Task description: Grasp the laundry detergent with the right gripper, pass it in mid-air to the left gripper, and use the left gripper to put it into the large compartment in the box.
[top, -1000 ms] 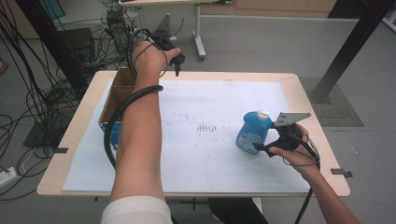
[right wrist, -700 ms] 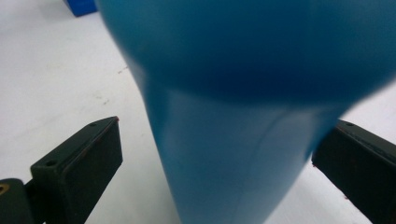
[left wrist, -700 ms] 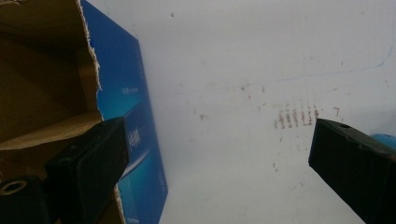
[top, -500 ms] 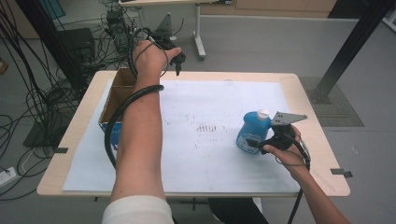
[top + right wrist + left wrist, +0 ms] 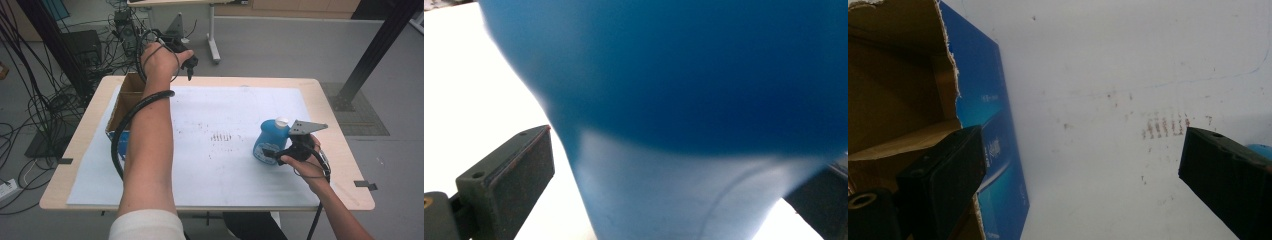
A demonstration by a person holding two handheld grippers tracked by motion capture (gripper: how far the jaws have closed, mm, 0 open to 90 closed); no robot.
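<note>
Setting: wooden table (image 5: 334, 102) covered by a white sheet (image 5: 235, 107), marked with small reddish smudges near its middle; grey floor and a tangle of cables beyond the far-left edge.
Work in hand: judged to be picking up the blue bottle (image 5: 270, 140), probably for transfer to the cardboard box (image 5: 121, 102).
Bottle position: upright on the sheet, right of centre, well apart from the box at the left edge.
Right claw (image 5: 272, 153): at the bottle's lower right side. In the right gripper view the bottle's body (image 5: 684, 100) sits between the two jaws; a gap shows at the left jaw, so the jaws stand apart and have not clamped.
Left claw (image 5: 190, 65): held high over the far-left of the table, jaws wide apart with nothing between them. In the left gripper view it looks down on the box wall (image 5: 898, 90) and the sheet.
Done so far: right claw brought around the bottle.
Left to do: close on the bottle, lift, carry, set down. Bottle appears to rest on the sheet, not lifted.
Progress: early, in my judgement.
Box contents: interior seen in part; nothing discernible inside.
Count, bottles: one.
Count, boxes: one.
Count, claws: two.
Count, sheets: one.
</note>
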